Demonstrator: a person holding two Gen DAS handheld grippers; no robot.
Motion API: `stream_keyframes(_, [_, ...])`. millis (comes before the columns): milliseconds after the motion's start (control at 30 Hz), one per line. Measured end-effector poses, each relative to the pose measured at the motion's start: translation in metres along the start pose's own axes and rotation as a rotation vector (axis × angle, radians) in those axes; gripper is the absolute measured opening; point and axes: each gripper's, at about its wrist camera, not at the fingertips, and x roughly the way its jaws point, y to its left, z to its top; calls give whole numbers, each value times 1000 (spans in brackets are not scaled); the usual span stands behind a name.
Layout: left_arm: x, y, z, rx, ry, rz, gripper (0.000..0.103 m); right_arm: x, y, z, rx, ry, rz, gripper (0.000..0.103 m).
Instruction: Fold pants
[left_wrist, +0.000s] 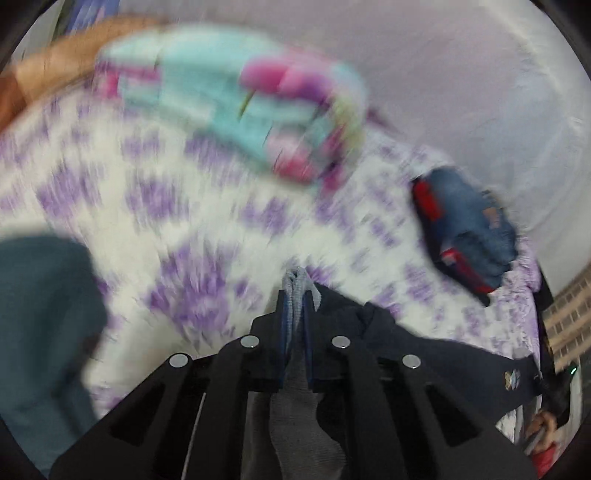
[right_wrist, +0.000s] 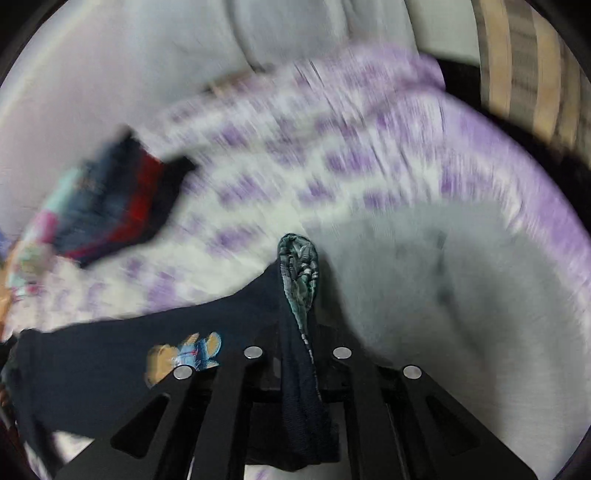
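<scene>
Both the left tongs (left_wrist: 295, 295) and right tongs (right_wrist: 297, 280) pinch the dark pants (right_wrist: 110, 354) aloft over the bed (left_wrist: 166, 229), so folding looks barely begun.

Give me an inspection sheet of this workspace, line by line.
Surface: bed with a white and purple flowered sheet, blurred by motion.
Job's things: dark navy pants with a cartoon patch, stretched between both grippers and lifted off the sheet.
Clutter: folded jeans with red trim; folded turquoise and pink clothes; grey cloth.
Grippers: left gripper shut on pants fabric; right gripper shut on the pants' patterned edge.
Cables: nothing seen.
Surroundings: pale wall behind the bed; striped curtain at the side.
</scene>
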Motion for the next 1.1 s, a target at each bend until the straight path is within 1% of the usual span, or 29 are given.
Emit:
stream_keyframes(33, [7,6,-5,-13,-4,15,19,12,-4,-8,1,-15,-15,21])
stream_keyframes(67, [7,9,-7,-20,-3,-7,21,13,-5,-12,-6,-37,-5,21])
stream_keyframes(100, [1,17,-6,-43,0,-65,24,12,-7,-14,-3,-47,8,21])
stream_keyframes(133, [-3,23,-7,-61,-4,-106,35,8,-10,-13,14,-53,26,24])
stream_keyframes(167, [-11,30,-9,-78,-24,-133,43,5,-12,-13,23,-63,32,25])
stream_keyframes(233, [-30,45,-15,-113,-72,-128,44,-6,-15,-15,49,-109,40,26])
stream_keyframes(267, [-39,49,-19,-117,-81,-130,44,-17,-16,-16,64,-144,51,29])
stream_keyframes(333, [-61,52,-32,-97,-113,-144,44,-38,-19,-21,80,-187,103,34])
stream_keyframes(367, [-71,50,-39,-76,-126,-149,44,-54,-18,-24,71,-205,136,36])
stream_keyframes(400, [-81,49,-46,-56,-134,-156,44,-67,-16,-28,52,-218,150,37])
stream_keyframes(467, [-98,50,-71,-26,-141,-176,47,-95,-13,-40,-13,-243,148,43])
stream_keyframes(533, [-109,55,-101,-28,-119,-221,51,-132,-8,-67,-98,-264,136,46])
stream_keyframes(600, [-111,60,-120,-53,-83,-265,54,-160,-8,-93,-154,-280,132,50])
stream_keyframes(633, [-113,63,-130,-68,-60,-308,59,-177,-8,-113,-188,-291,121,54])
stream_keyframes(667, [-119,64,-138,-76,-64,-349,67,-189,-7,-131,-217,-297,110,55])
stream_keyframes(700, [-123,65,-141,-77,-77,-362,72,-200,-8,-148,-242,-298,101,55])
stream_keyframes(733, [-130,66,-145,-78,-101,-367,84,-209,-9,-168,-265,-298,95,55])
stream_keyframes(767, [-133,66,-148,-82,-114,-362,88,-217,-9,-187,-285,-296,92,55])
stream_keyframes(833, [-136,67,-154,-100,-125,-342,88,-229,-9,-230,-334,-283,88,55])
stream_keyframes(900, [-137,67,-157,-109,-126,-327,88,-233,-7,-261,-387,-271,71,55])
stream_keyframes(967, [-138,67,-158,-110,-132,-312,89,-232,-1,-290,-473,-270,21,55])
stream_keyframes(1033, [-138,65,-158,-109,-133,-290,89,-231,6,-309,-556,-293,-21,55])
stream_keyframes(1067, [-137,65,-158,-108,-132,-280,89,-229,12,-319,-625,-312,-56,55])
stream_keyframes(1100, [-137,63,-158,-102,-130,-264,89,-226,14,-323,-659,-319,-78,54])
